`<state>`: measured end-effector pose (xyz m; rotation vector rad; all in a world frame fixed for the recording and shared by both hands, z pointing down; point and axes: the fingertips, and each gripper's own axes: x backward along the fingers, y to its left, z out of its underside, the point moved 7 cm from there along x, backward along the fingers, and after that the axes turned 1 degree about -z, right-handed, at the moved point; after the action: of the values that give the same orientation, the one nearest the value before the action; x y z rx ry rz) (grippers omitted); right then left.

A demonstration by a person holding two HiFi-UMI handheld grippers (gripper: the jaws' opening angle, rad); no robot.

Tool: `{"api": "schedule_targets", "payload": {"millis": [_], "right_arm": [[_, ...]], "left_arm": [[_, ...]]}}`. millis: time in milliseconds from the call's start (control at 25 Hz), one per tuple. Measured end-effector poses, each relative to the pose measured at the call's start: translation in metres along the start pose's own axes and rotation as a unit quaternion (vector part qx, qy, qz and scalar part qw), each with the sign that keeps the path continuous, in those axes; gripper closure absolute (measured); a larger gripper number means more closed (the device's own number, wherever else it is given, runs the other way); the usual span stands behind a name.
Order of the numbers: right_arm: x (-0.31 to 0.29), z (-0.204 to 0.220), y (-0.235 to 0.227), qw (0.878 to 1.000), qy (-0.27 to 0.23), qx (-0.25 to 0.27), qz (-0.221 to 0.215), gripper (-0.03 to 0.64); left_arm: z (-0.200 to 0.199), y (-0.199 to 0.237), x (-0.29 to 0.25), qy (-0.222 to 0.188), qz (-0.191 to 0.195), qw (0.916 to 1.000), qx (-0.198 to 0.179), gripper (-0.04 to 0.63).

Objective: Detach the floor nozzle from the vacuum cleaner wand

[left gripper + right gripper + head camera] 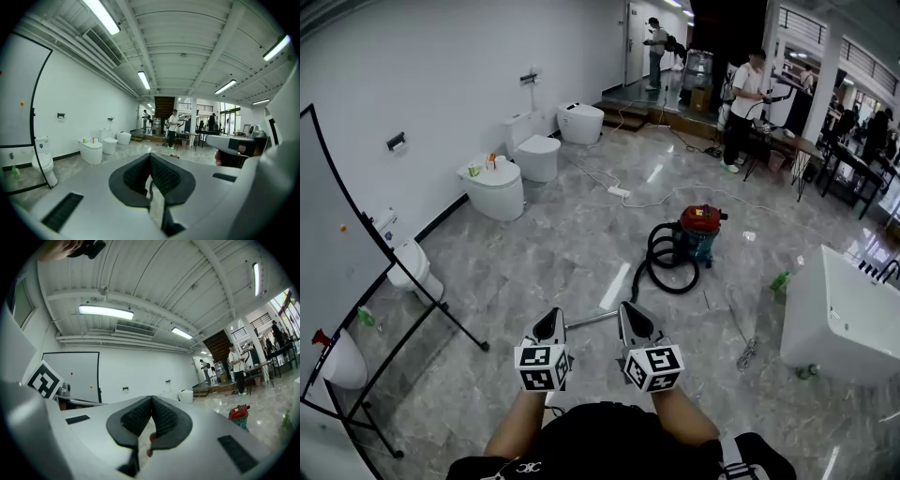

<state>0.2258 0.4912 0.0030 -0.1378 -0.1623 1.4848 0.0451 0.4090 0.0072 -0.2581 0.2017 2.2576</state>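
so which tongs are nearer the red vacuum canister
Right. The right tongs sit below and slightly left of the red vacuum canister in the head view; the left tongs are farther left.

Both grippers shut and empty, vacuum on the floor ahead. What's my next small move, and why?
Probably lower the left gripper and right gripper toward the thin silver wand lying just beyond them, opening the jaws on the way. Both are shut on nothing, the wand seems to join the black hose of the red-lidded vacuum canister, and the nozzle can't be made out yet.
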Motion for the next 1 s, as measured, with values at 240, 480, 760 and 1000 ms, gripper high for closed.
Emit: {"api": "schedule_targets", "payload": {"millis": [240,480,760,1000], "right_arm": [[-0.039,0.001,-0.028,1.000,0.015,0.002,-0.003,0.611],[-0.081,0.014,-0.040,0.999,0.049,0.004,0.001,0.611],[-0.155,0.031,-0.049,0.997,0.076,0.003,0.015,0.611],[-0.256,0.038,-0.045,0.996,0.090,0.011,0.020,0.611]], "left_arm": [[0.000,0.006,-0.043,0.007,-0.003,0.9999,0.015,0.595],[0.008,0.028,-0.079,0.027,0.002,0.9992,0.028,0.595],[0.009,0.075,-0.147,0.051,0.026,0.9974,0.044,0.595],[-0.017,0.150,-0.221,0.049,0.038,0.9968,0.050,0.595]]}}
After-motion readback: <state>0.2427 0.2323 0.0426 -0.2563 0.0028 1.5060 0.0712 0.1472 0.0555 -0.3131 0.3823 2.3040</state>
